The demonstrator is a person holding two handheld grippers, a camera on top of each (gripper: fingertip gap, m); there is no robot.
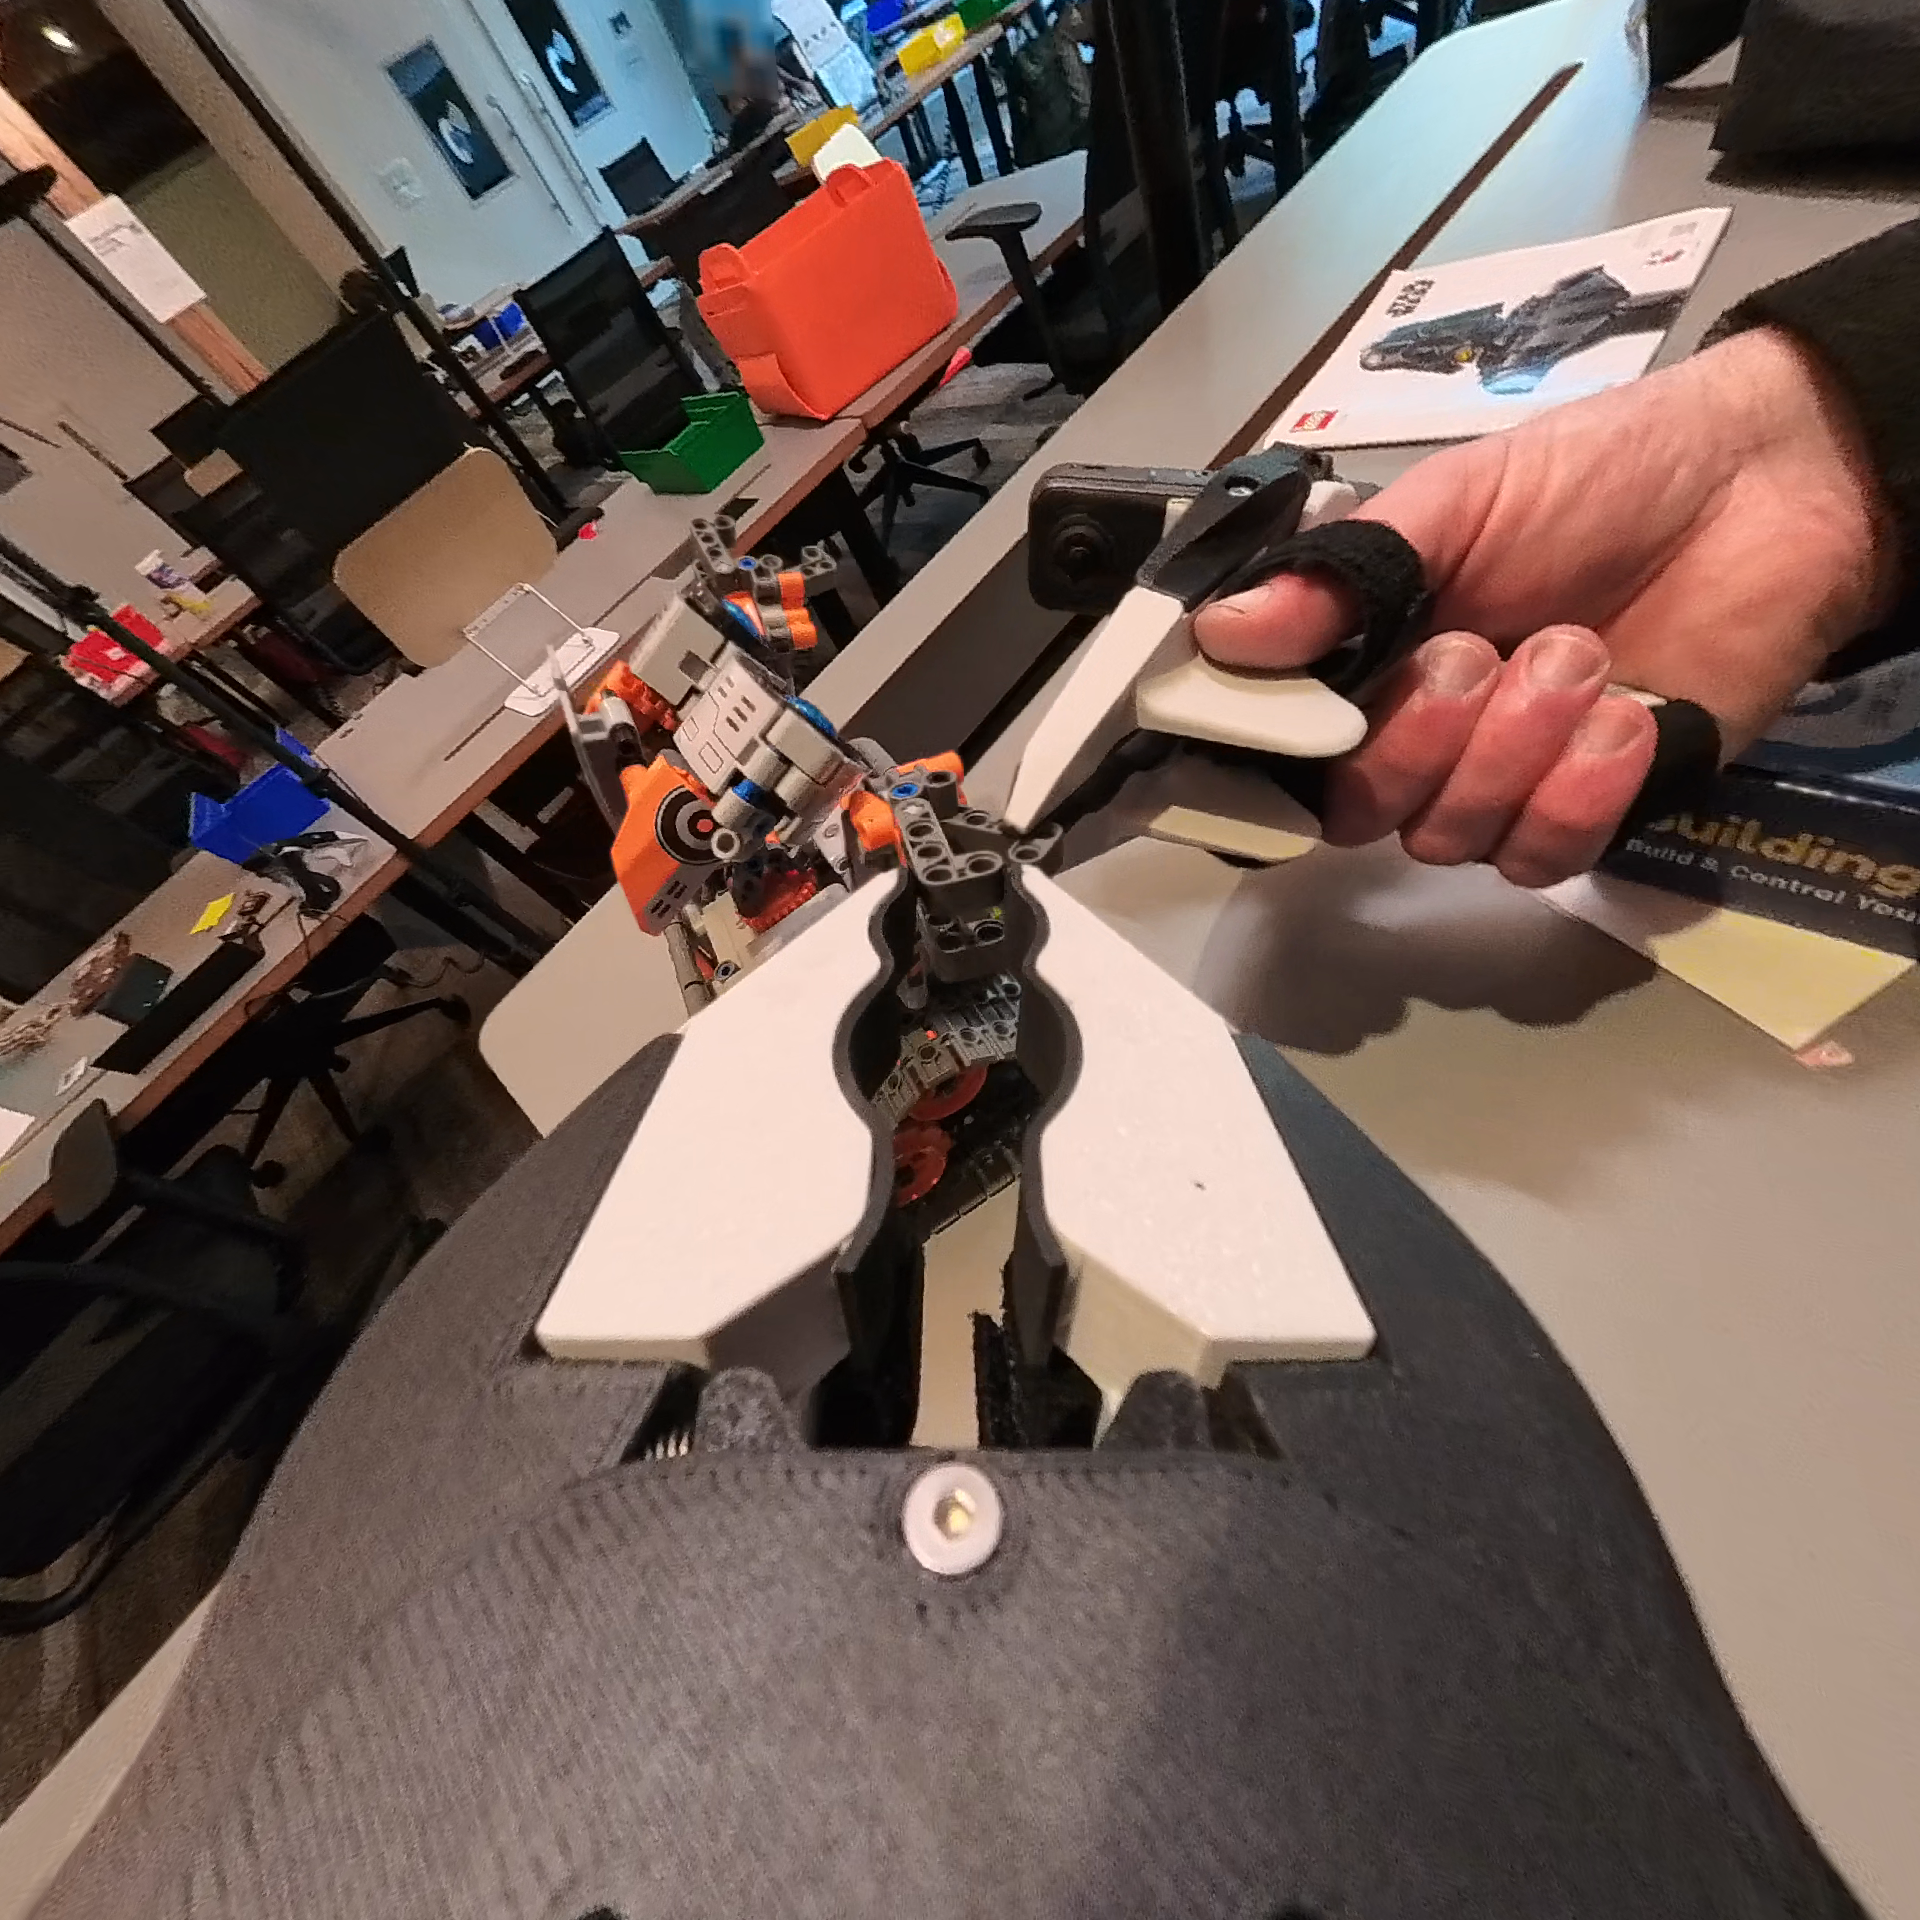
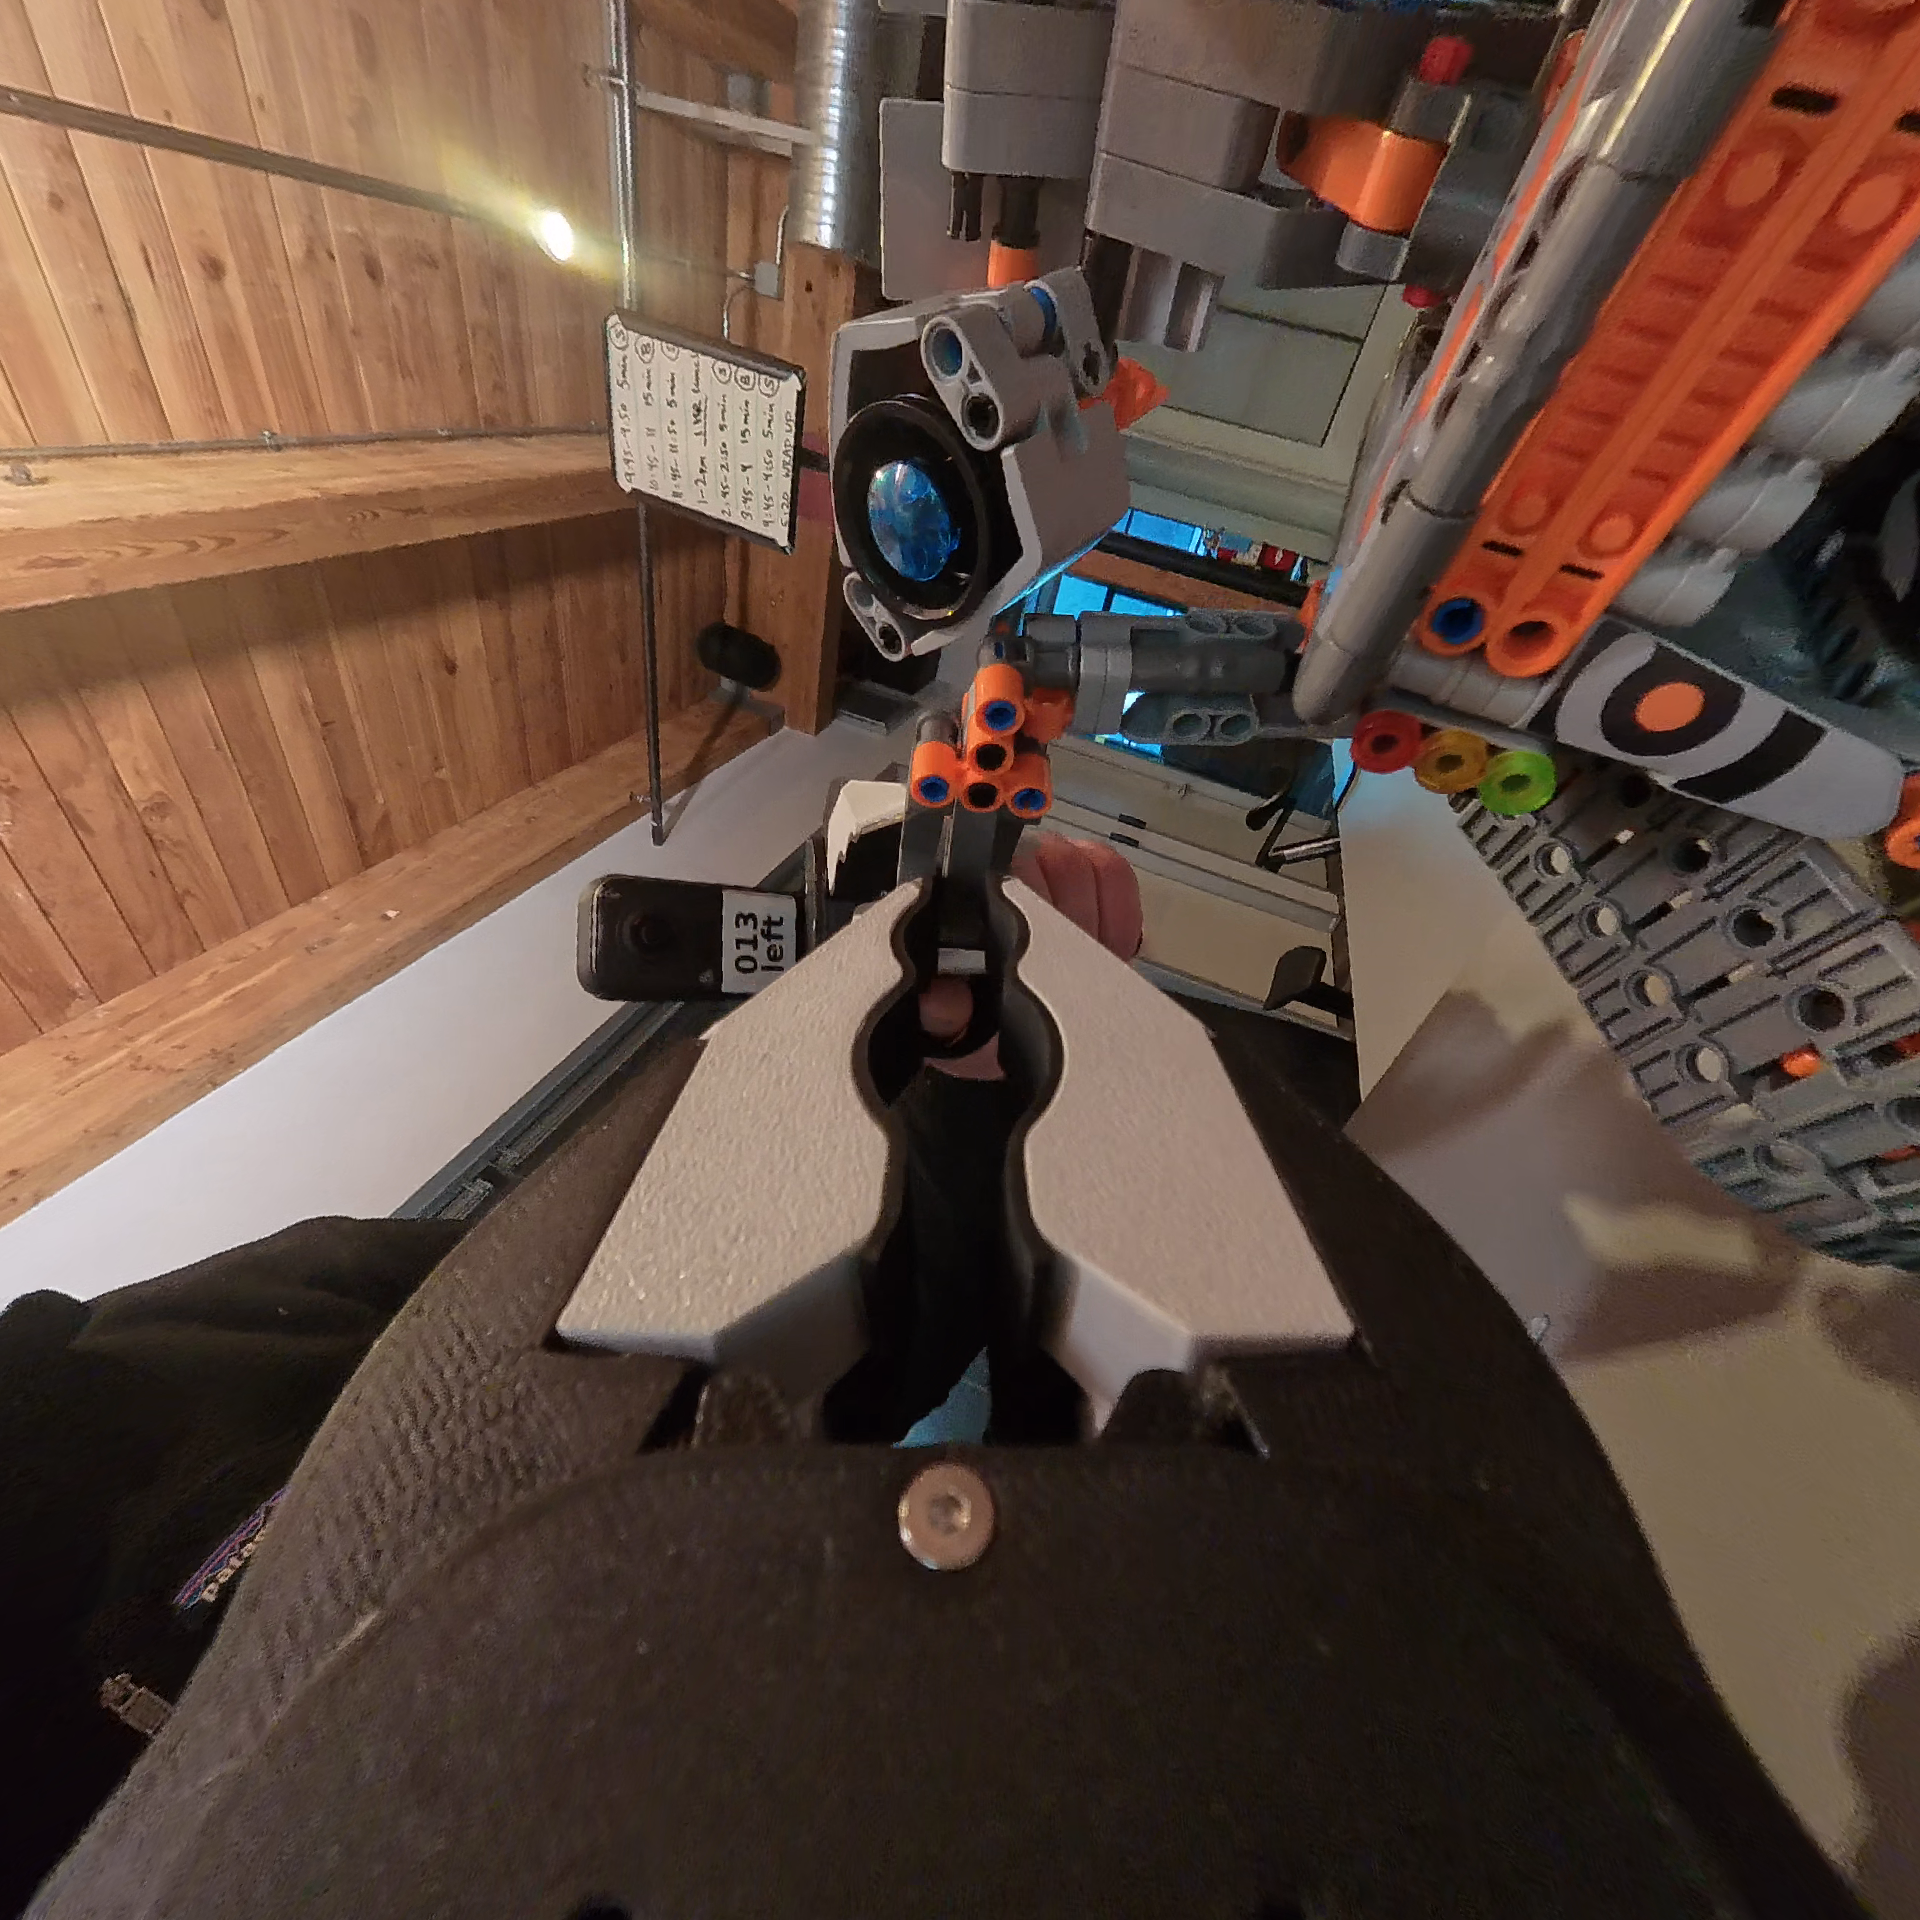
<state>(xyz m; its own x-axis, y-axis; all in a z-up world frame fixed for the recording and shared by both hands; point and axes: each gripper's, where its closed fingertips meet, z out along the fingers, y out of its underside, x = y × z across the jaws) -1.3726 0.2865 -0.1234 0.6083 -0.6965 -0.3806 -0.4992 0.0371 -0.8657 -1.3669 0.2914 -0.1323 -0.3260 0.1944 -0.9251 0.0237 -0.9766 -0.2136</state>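
1. Grey beams of the brick-built robot model (image 1: 748,769) sit between the white fingers (image 1: 748,1122) of your left gripper (image 1: 961,883), which are closed onto a dark grey perforated beam piece (image 1: 961,883) at the model's near end.
2. Your right gripper (image 1: 1023,821) comes in from the right in the left wrist view, its white tip touching the same grey beam cluster just beyond the left gripper's tips.
3. Your right hand (image 1: 1558,644) wraps the handle, one finger through a black strap loop (image 1: 1340,582), with a small black camera (image 1: 1101,540) mounted on top.
4. In the right wrist view, your right gripper (image 2: 961,914) has its fingers nearly together, pinching a thin dark grey strut (image 2: 961,862) that carries a cluster of orange tubes (image 2: 987,758).
5. The model fills the upper right there: a round blue lens piece (image 2: 914,520), orange beams (image 2: 1683,343) and grey tread links (image 2: 1714,956).
6. The model is held above the near edge of the grey table (image 1: 1558,1195); a booklet (image 1: 1507,322) lies far right on it and a dark box (image 1: 1787,852) at the right edge.
7. Farther left stand an orange bag (image 1: 831,291) and a green bin (image 1: 696,442) on other desks.
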